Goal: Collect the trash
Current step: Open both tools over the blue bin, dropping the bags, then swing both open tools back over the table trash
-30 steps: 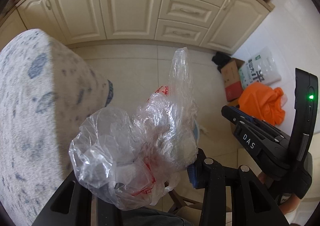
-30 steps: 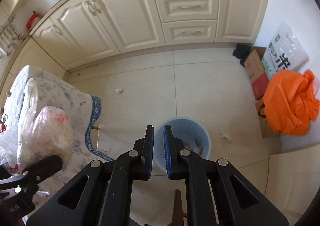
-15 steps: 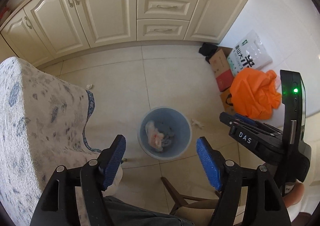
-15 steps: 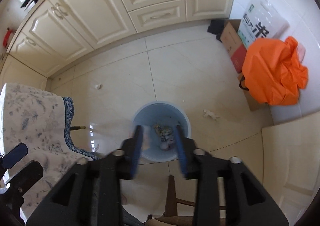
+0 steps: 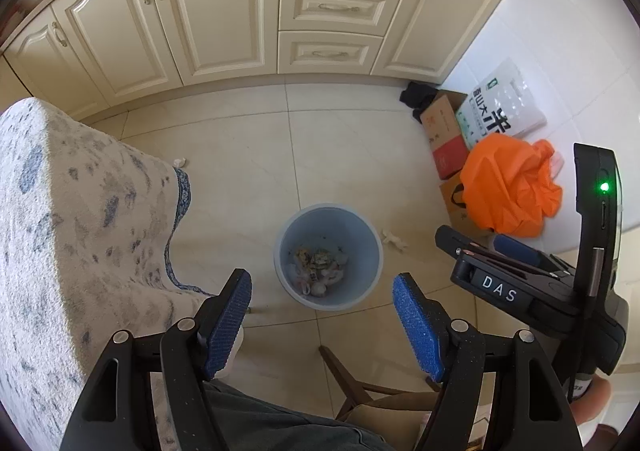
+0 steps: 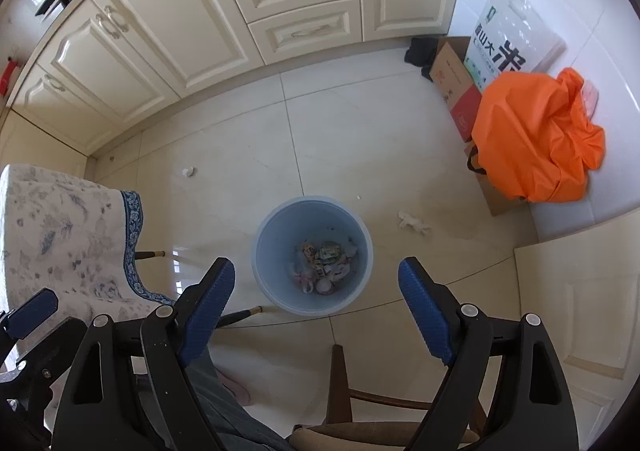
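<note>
A round, pale-blue plastic bin (image 5: 329, 257) stands on glossy cream floor tiles (image 5: 340, 155), and crumpled wrappers and thin plastic bags (image 6: 325, 265) lie in a loose heap at its bottom. Both grippers point down over it. The left gripper (image 5: 322, 287) has its jaws spread with nothing between them; its two fingers (image 5: 416, 325) are black with ribbed blue pads. The right gripper (image 6: 316, 279) has just been opening its jaws, and they too stand wide and empty, framing the bin.

Two small white crumpled scraps lie on the tiles: one just right of the bin (image 6: 414, 223), the other farther off near the tablecloth (image 6: 188, 171). The cloth (image 5: 68, 235), white with blurry blue flower print and a blue patterned hem, drapes over a table at the left. A wooden chair frame (image 6: 344, 387) shows below the grippers, beside a trouser leg (image 5: 272, 419) of the person.

Against the right wall sit a crumpled orange bag (image 6: 536, 139), cardboard boxes (image 6: 456, 83) and one white printed sack (image 6: 516, 39). Cream panelled cabinets (image 5: 224, 7) with three drawers (image 5: 336, 5) stacked in a column run along the far side.
</note>
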A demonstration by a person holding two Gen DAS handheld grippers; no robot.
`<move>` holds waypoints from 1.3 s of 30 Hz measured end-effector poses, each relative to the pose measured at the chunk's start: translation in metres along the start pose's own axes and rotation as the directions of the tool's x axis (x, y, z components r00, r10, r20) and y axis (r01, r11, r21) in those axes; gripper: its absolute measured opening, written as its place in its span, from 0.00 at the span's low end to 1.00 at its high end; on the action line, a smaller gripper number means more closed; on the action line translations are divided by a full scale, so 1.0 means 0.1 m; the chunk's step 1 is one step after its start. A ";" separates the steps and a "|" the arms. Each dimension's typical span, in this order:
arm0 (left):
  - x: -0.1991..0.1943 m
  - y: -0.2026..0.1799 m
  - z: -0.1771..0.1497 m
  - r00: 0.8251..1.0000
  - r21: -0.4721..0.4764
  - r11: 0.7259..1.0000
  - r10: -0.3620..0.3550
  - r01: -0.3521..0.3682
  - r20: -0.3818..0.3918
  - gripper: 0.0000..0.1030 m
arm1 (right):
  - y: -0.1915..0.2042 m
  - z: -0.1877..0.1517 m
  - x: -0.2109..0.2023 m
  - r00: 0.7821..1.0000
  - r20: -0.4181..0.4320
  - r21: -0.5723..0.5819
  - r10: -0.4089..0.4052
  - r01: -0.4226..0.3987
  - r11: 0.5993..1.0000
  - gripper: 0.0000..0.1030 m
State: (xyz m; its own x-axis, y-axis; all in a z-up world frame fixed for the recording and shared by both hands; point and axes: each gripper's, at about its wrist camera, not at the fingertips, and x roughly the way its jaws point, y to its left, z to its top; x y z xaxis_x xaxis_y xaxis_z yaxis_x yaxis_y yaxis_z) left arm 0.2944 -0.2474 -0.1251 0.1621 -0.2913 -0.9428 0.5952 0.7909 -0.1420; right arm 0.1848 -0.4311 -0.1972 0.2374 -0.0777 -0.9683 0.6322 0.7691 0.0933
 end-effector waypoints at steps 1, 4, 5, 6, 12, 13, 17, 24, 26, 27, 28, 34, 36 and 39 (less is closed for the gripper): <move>-0.02 0.01 -0.01 1.000 -0.002 1.000 0.002 -0.002 0.002 0.67 | 0.02 0.00 -0.01 1.000 0.002 -0.003 -0.002 0.002 1.000 0.83; -0.07 0.06 -0.07 1.000 -0.011 1.000 0.003 -0.003 0.008 0.67 | 0.05 -0.02 -0.04 1.000 0.011 -0.017 -0.015 0.015 1.000 0.83; -0.09 0.07 -0.08 1.000 -0.016 1.000 0.002 -0.002 0.009 0.67 | 0.07 -0.02 -0.06 1.000 0.015 -0.022 -0.019 0.020 1.000 0.83; -0.10 0.08 -0.10 1.000 -0.019 1.000 0.001 -0.001 0.010 0.67 | 0.08 -0.03 -0.08 1.000 0.018 -0.026 -0.022 0.022 0.999 0.83; -0.23 0.16 -0.19 1.000 -0.045 0.999 -0.002 0.003 0.026 0.67 | 0.16 -0.08 -0.19 0.999 0.038 -0.039 -0.034 0.035 0.999 0.83; -0.26 0.19 -0.21 0.999 -0.051 0.999 -0.002 0.004 0.032 0.67 | 0.17 -0.08 -0.20 0.999 0.041 -0.042 -0.036 0.038 0.998 0.83; -0.39 0.29 -0.32 0.999 -0.081 0.997 0.001 0.003 0.055 0.67 | 0.23 -0.11 -0.26 0.998 0.048 -0.055 -0.030 0.032 0.998 0.83; -0.68 0.50 -0.60 0.994 -0.138 0.990 0.002 0.013 0.108 0.67 | 0.47 -0.22 -0.41 0.996 0.084 -0.113 -0.017 0.027 0.993 0.83; -0.81 0.59 -0.72 0.991 -0.162 0.987 0.014 0.007 0.131 0.67 | 0.54 -0.25 -0.45 0.996 0.094 -0.127 -0.010 0.022 0.992 0.83; -0.86 0.62 -0.79 0.990 -0.166 0.986 0.022 0.002 0.142 0.67 | 0.58 -0.25 -0.47 0.995 0.102 -0.136 -0.007 0.020 0.991 0.83; -0.93 0.65 -0.86 0.987 -0.173 0.985 0.031 -0.004 0.155 0.67 | 0.65 -0.27 -0.51 0.994 0.114 -0.149 -0.007 0.024 0.989 0.83; -1.36 0.90 -1.33 0.971 -0.244 0.970 0.068 -0.010 0.231 0.67 | 1.07 -0.35 -0.69 0.985 0.171 -0.229 0.014 0.026 0.973 0.84; -1.48 1.00 -1.45 0.964 -0.276 0.961 0.094 -0.023 0.250 0.67 | 1.25 -0.39 -0.74 0.983 0.181 -0.265 0.035 0.015 0.964 0.84; -1.65 1.18 -1.69 0.955 -0.331 0.943 0.135 -0.042 0.264 0.67 | 1.57 -0.44 -0.82 0.978 0.192 -0.330 0.077 -0.010 0.944 0.84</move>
State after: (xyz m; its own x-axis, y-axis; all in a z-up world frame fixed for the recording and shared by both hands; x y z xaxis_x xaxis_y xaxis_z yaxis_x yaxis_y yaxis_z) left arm 0.2050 -0.0147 -0.0377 0.4433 -0.3133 -0.8398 0.2935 0.9360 -0.1943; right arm 0.2318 -0.2762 -0.1130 0.4228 -0.1385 -0.8956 0.3510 0.9362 0.0209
